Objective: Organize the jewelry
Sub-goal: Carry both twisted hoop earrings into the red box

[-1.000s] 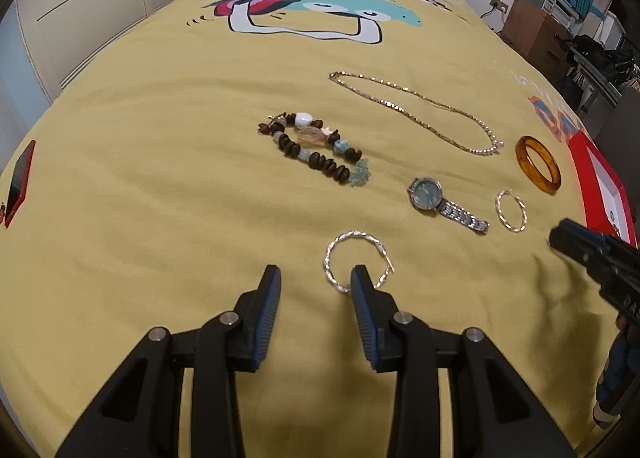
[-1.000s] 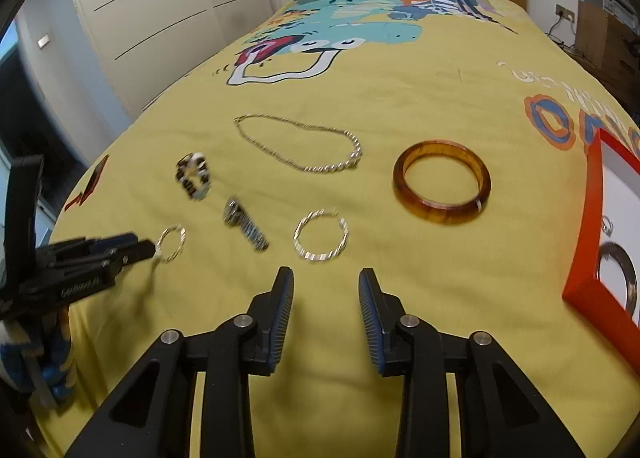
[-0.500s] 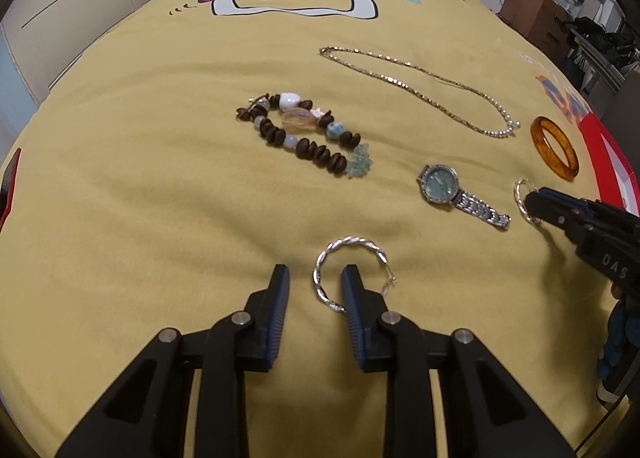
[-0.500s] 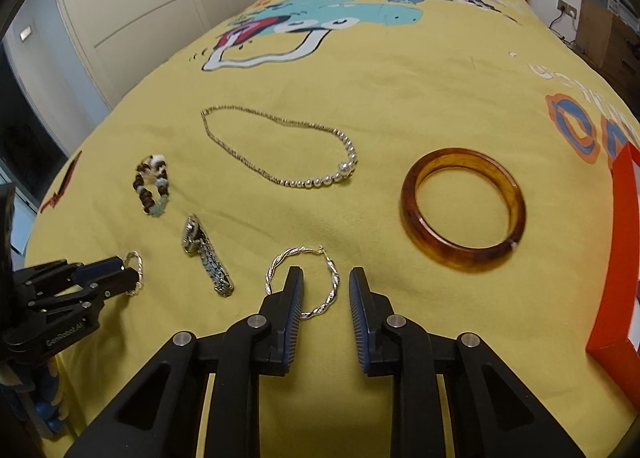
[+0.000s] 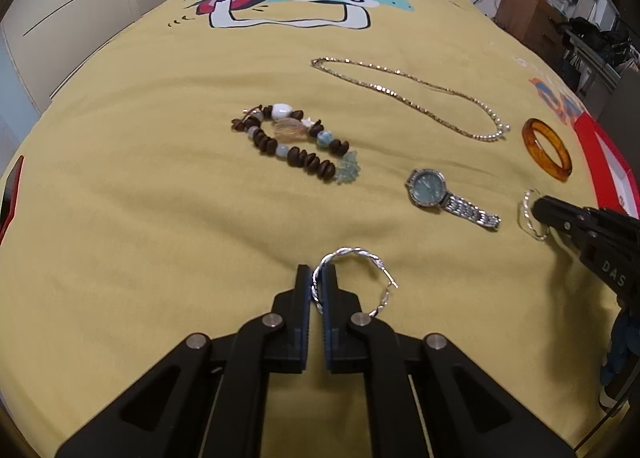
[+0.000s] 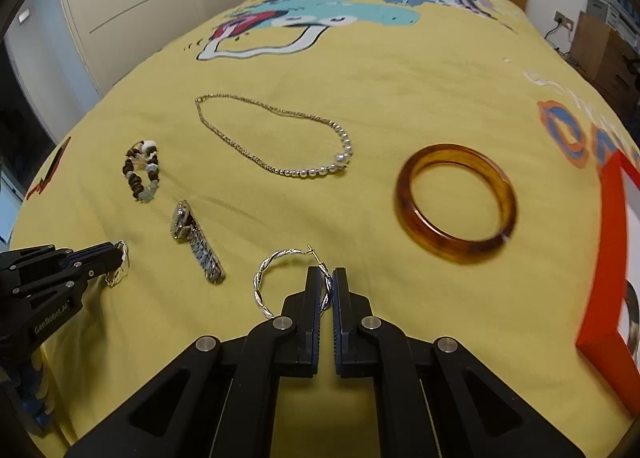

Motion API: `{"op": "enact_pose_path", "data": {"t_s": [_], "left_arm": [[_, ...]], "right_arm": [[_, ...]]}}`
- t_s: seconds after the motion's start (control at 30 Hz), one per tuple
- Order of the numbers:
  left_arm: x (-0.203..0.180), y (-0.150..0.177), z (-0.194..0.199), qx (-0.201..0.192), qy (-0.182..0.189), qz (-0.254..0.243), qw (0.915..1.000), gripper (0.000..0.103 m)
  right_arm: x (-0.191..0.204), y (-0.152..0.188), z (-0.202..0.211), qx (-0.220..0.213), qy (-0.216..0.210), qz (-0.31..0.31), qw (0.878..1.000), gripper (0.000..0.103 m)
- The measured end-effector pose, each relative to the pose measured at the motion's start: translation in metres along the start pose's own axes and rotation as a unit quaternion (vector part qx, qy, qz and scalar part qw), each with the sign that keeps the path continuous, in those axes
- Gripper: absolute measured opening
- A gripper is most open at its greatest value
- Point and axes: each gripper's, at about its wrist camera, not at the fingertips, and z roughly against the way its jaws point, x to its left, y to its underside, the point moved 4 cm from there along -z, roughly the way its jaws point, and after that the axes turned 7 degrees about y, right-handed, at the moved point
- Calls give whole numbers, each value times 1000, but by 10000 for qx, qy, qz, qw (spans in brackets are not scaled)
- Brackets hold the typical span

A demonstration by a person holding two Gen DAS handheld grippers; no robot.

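Left gripper [image 5: 316, 278] was pinched on the left arc of a twisted silver hoop earring [image 5: 352, 282]; jaws had just been closing, and the wire sat between the blue pads. The rest of that hoop stuck out to the right of the fingertips, lying on the yellow bedspread [image 5: 140, 218]. From the right wrist view the same gripper [image 6: 116, 258] showed at far left, with the hoop [image 6: 120, 266] at its tips.

Right gripper [image 6: 327, 278] was likewise clamped on the right arc of the second twisted hoop earring [image 6: 272, 282], jaws just closed with the wire between them. The hoop's open loop lay to the left of the fingertips, flat on the cover. In the left wrist view that gripper [image 5: 538, 210] came in from the right edge, its tips on the hoop [image 5: 530, 218].

Ahead of the left gripper, slightly left: beaded bracelet [image 5: 292, 146] of brown, white and blue beads. Ahead and right: wristwatch [image 5: 444, 198] with teal dial and metal band. Beyond the watch lay a thin chain necklace [image 5: 408, 98] with pearl-like beads at one end.

Ahead-right of the right gripper: amber bangle [image 6: 456, 202], apart from everything. Far right of it: red-edged box [image 6: 604, 278], white inside, part of a ring-shaped item visible in it. The watch [image 6: 196, 242] lay just left of the right gripper's hoop, not touching.
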Motion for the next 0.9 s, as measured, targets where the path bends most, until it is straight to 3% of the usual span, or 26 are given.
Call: {"op": "enact_pose_path", "data": {"t_s": [0.53,0.9], "left_arm": [[-23,24,56,-234,115,-203,9995,4],[-94,31,77,-198,553,-709,9957,4]], "right_arm": [[-25,44,93,-492,-153,-411,9978,5],[-72,87,146,-687,88,-866,9938,5]]}}
